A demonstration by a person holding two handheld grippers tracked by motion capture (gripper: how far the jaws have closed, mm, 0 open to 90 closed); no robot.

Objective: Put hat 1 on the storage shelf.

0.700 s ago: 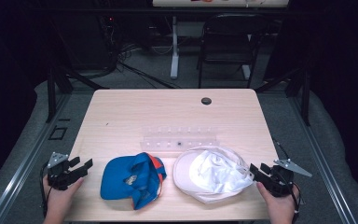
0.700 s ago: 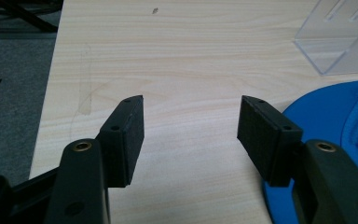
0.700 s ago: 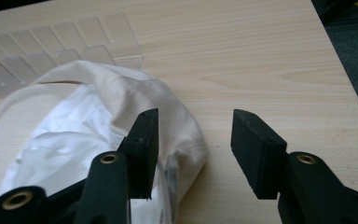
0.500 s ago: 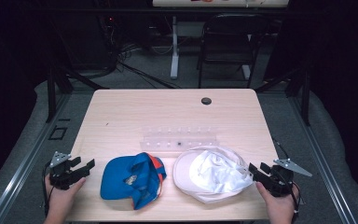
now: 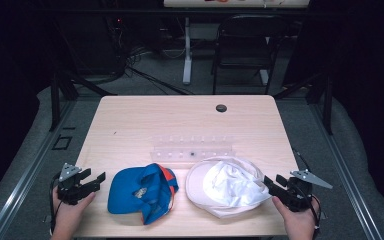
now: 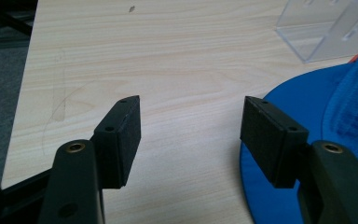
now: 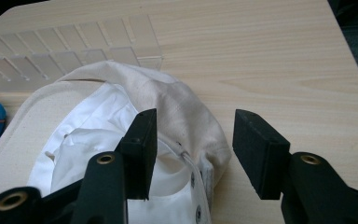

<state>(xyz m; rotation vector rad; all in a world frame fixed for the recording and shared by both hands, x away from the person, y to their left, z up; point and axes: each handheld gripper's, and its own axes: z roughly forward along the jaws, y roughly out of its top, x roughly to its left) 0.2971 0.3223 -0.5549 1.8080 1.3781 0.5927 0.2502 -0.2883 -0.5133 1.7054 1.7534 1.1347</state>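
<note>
A blue cap with orange trim [image 5: 140, 192] lies upside down at the table's front left, its blue brim [image 6: 317, 102] just right of my left gripper's jaws. My left gripper [image 5: 95, 176] [image 6: 191, 116] is open over bare wood, with nothing between its pads. A white cap [image 5: 225, 185] lies upside down at the front right. My right gripper [image 5: 275, 180] [image 7: 193, 135] is open at the rear edge of the white cap [image 7: 177, 102]. One jaw stands over the cap's inside and the other over the table, and neither pad presses on the cloth.
A clear plastic divided rack [image 5: 192, 150] [image 7: 65, 42] [image 6: 321, 28] stands just behind the two caps at mid-table. The wooden table [image 5: 180, 120] has a black round hole [image 5: 221, 108] near its far edge. A black chair [image 5: 245, 45] and cables are beyond it.
Both grippers have crept slightly inward toward their caps. The caps and the rack have not moved.
</note>
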